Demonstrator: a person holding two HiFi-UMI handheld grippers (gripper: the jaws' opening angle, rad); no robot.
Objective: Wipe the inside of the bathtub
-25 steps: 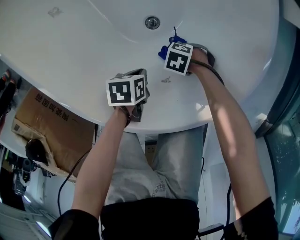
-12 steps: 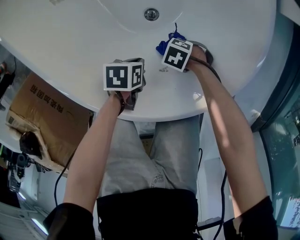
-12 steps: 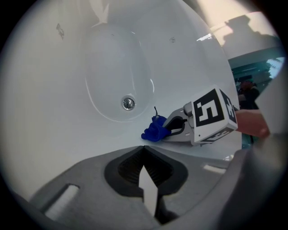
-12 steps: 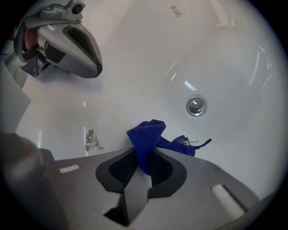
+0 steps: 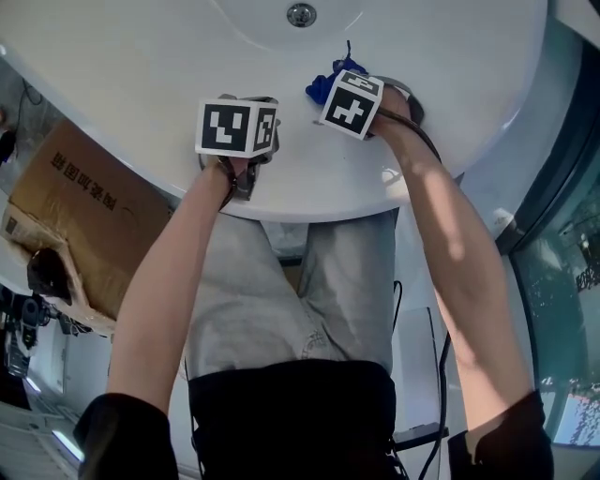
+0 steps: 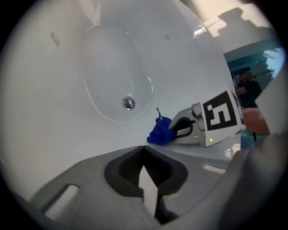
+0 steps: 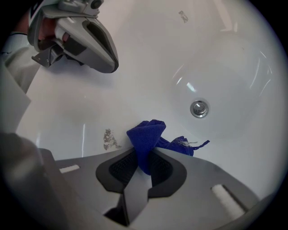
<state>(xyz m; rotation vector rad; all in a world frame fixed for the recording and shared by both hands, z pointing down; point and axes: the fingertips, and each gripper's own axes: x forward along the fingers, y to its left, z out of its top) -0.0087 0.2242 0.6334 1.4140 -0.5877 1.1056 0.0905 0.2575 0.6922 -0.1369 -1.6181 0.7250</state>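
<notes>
A brown cardboard box (image 5: pixel 75 211) lies on the floor at 9 o'clock in the head view, outside the tub. The big white bathtub (image 5: pixel 141 56) fills the top of that view.

The left gripper (image 6: pixel 144 152) is over the tub's near side. Its jaws are pressed together and there is nothing between them. It points into the tub.

The round silver drain (image 5: pixel 301 14) sits at 12 o'clock, down in the low part of the tub. In the right gripper view there is a small grey mark (image 7: pixel 108 138) on the white side of the tub, at 9 o'clock from the cloth and just beside it.

The blue cloth (image 7: pixel 146 137) is bunched up and rests against the inside of the tub, at 5 o'clock from the drain in the head view. The right gripper (image 7: pixel 146 157) pinches it tight, and a folded bit and a thin thread stick out past the jaws. The right gripper is at 3 o'clock from the left one, near it but not touching.

Bluish glass (image 5: pixel 562 281) stands at 3 o'clock.
</notes>
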